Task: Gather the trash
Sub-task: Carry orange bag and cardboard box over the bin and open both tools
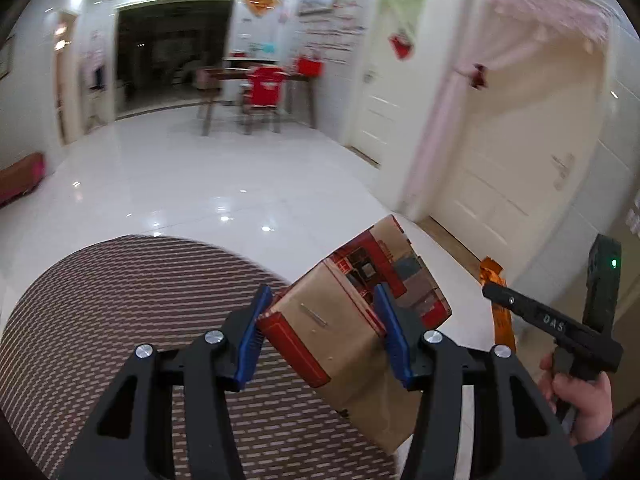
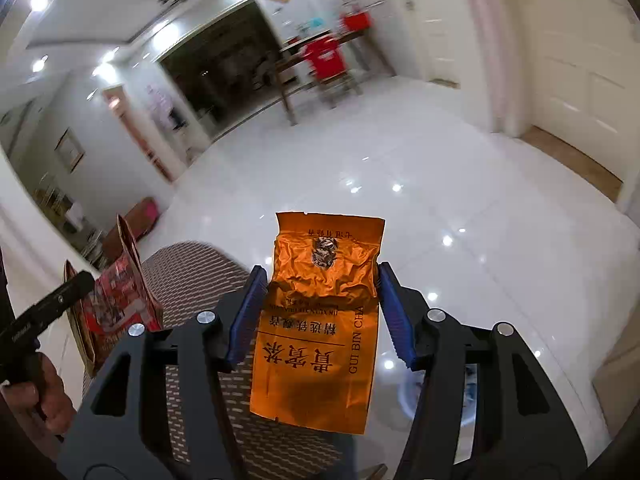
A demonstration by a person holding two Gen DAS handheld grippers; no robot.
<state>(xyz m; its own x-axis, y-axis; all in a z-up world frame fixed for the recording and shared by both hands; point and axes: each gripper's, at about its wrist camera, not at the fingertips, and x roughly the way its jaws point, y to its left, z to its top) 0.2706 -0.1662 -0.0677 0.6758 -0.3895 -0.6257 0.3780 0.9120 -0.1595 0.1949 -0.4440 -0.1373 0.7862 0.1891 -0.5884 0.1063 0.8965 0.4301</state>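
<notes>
My left gripper (image 1: 320,332) is shut on a brown and red paper bag (image 1: 352,312), held tilted above a striped round mat (image 1: 140,320). My right gripper (image 2: 320,312) is shut on an orange foil tea packet (image 2: 320,320), held up in the air over the white floor. The right gripper's black body shows at the right of the left wrist view (image 1: 552,324), with the orange packet (image 1: 494,280) sticking out of it. The paper bag also shows at the left of the right wrist view (image 2: 116,300), next to the left gripper's body.
A glossy white tiled floor (image 1: 200,168) spreads ahead. A wooden table (image 1: 240,80) and a red-covered chair (image 1: 262,88) stand at the far wall. White doors (image 1: 500,152) line the right side. A brown box (image 1: 20,176) sits at the far left.
</notes>
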